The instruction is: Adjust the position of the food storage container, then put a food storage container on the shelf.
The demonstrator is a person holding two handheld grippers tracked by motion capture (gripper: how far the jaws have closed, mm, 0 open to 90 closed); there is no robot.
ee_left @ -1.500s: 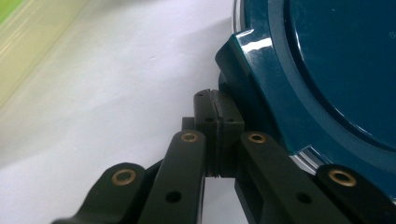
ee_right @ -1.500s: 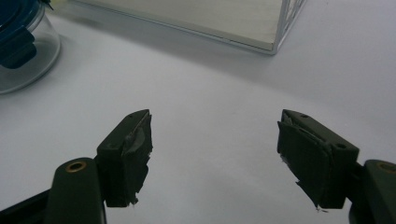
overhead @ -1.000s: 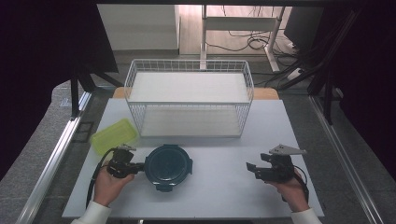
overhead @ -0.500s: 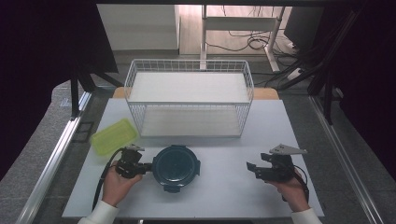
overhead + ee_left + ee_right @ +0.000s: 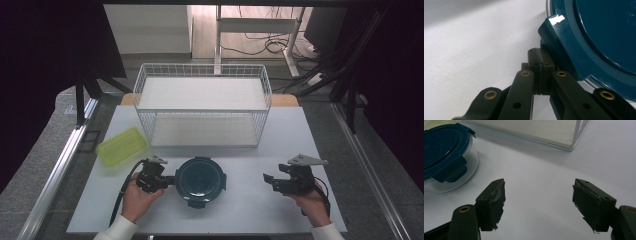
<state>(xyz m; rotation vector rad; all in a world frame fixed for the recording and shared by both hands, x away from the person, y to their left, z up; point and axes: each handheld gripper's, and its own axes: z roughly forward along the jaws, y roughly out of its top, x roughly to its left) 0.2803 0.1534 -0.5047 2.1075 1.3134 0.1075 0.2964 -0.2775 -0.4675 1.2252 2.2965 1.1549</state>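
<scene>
High view: a round container [image 5: 201,181] with a dark teal lid is seen low on the white table [image 5: 250,210], at 6 o'clock from the wire basket [image 5: 202,107]; the left gripper [image 5: 167,180] is set against its rim at 9 o'clock, while the right gripper [image 5: 270,181] is held well apart at 3 o'clock; a green tray [image 5: 122,146] lies at 10 o'clock.

Left gripper view: the jaws are seen pressed together, nothing visibly held; the container's lid clasp [image 5: 554,32] lies just beyond the tips, at 1 o'clock; the container could be shoved sideways if the closed tips are pushed on, or the clasp missed.

Right gripper view: the jaws are spread wide and empty; the container sits at 10 o'clock, apart.
</scene>
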